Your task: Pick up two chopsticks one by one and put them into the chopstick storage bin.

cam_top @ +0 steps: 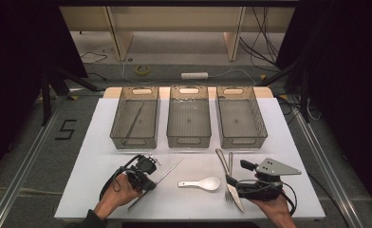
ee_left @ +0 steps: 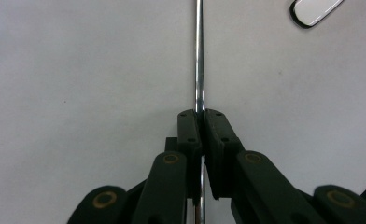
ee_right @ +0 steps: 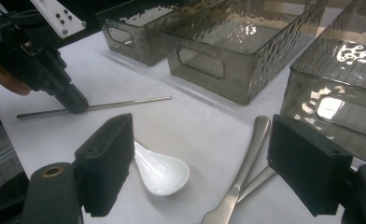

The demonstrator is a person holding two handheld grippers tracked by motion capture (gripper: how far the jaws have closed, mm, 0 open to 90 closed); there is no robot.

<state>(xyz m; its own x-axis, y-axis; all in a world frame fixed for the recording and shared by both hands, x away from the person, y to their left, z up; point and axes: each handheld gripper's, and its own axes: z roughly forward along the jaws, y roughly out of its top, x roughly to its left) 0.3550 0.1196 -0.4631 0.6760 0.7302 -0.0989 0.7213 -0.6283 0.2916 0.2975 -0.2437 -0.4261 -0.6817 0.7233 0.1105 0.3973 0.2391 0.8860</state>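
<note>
1. The thin rod (ee_left: 199, 56) is polished, shiny metal.
2. The spoon (ee_right: 160, 171) is white and glossy, like ceramic.
3. The bins (ee_right: 228, 44) are smoky transparent plastic with a rippled surface.
4. The table (ee_left: 78, 70) is matt white.

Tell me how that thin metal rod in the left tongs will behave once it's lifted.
The metal rod looks straight and rigid, so probably no droop. Round and polished, it may slip or swivel in the left tongs, which pinch it off-centre; set down, it could roll.

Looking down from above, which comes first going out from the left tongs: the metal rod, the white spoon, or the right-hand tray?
1. Metal rod: clamped in the left tongs.
2. White spoon: to their right, mid-table.
3. Right-hand tray: far right, at the table's back.
</note>
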